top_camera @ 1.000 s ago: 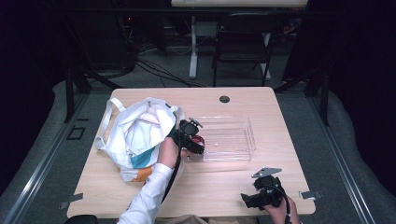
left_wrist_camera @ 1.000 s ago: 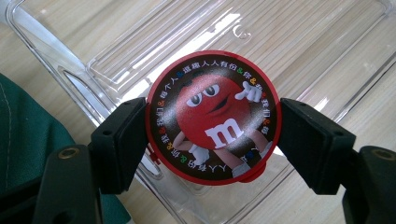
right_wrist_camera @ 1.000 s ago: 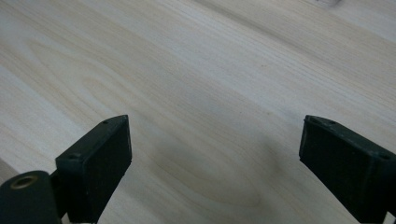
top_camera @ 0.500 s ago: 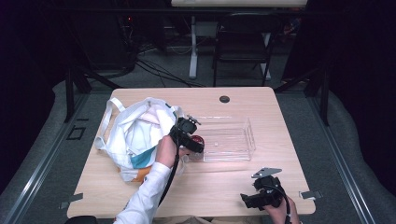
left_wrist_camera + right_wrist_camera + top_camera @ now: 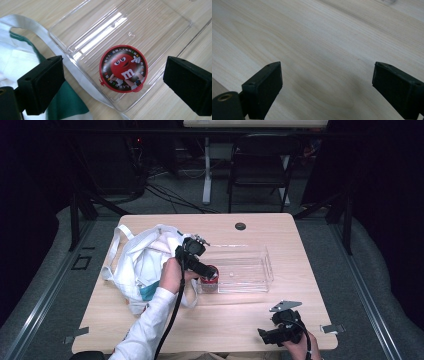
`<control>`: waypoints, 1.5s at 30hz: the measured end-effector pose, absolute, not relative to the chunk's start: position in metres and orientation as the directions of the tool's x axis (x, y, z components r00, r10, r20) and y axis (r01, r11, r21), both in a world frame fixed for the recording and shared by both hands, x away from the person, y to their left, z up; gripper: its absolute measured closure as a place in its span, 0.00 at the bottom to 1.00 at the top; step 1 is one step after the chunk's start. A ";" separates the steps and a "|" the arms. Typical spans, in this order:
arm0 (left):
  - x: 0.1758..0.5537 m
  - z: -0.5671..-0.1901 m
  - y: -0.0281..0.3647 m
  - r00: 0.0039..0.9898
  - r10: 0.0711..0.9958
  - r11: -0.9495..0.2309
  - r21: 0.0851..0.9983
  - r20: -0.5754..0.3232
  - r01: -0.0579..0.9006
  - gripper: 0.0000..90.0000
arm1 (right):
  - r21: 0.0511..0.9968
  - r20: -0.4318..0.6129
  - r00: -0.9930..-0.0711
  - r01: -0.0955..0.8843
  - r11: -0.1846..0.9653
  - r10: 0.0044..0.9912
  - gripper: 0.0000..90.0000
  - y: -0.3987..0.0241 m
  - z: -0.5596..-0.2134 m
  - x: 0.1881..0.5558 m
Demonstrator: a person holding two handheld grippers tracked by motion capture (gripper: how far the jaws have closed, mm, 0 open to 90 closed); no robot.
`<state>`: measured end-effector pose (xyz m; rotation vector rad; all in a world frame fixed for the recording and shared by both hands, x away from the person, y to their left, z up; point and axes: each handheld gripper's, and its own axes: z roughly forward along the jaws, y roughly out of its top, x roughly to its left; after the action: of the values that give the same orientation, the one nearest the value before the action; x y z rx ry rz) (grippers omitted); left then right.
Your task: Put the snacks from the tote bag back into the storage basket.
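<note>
Round red M&M's tub (image 5: 123, 68) in clear tray (image 5: 160, 27).

left gripper (image 5: 112, 82) is hovering jaws wide over red tin (image 5: 123, 68) sitting in clear tray's (image 5: 260, 270) left end; tray wall and white bag (image 5: 142, 262) are crowding that side. right gripper (image 5: 325, 87) is facing bare tabletop (image 5: 317, 37), nothing blocking.

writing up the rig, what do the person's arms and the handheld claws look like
The left claw is black with blocky matte jaws, and a black cable trails along the white sleeve. The right claw is black too, with a grey three-cornered plate on top and a cable at the hand.
</note>
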<state>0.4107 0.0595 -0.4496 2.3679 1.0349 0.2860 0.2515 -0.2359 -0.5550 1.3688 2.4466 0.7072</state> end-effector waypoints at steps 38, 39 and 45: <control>0.359 -0.403 0.184 0.592 0.803 -0.488 0.653 0.075 0.579 0.00 | 0.521 0.014 -0.526 0.730 0.443 0.850 0.10 -0.235 -0.555 0.250; 0.357 -0.405 0.187 0.590 0.803 -0.491 0.649 0.078 0.582 0.00 | 0.520 0.014 -0.526 0.730 0.444 0.850 0.10 -0.235 -0.555 0.250; 0.344 -0.418 0.203 0.574 0.815 -0.484 0.635 0.076 0.603 0.00 | 0.520 0.017 -0.527 0.730 0.442 0.850 0.10 -0.235 -0.555 0.250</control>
<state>0.3443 0.2028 -0.4181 2.2503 1.1283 0.5015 0.2502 -0.2346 -0.5550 1.3708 2.4489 0.7002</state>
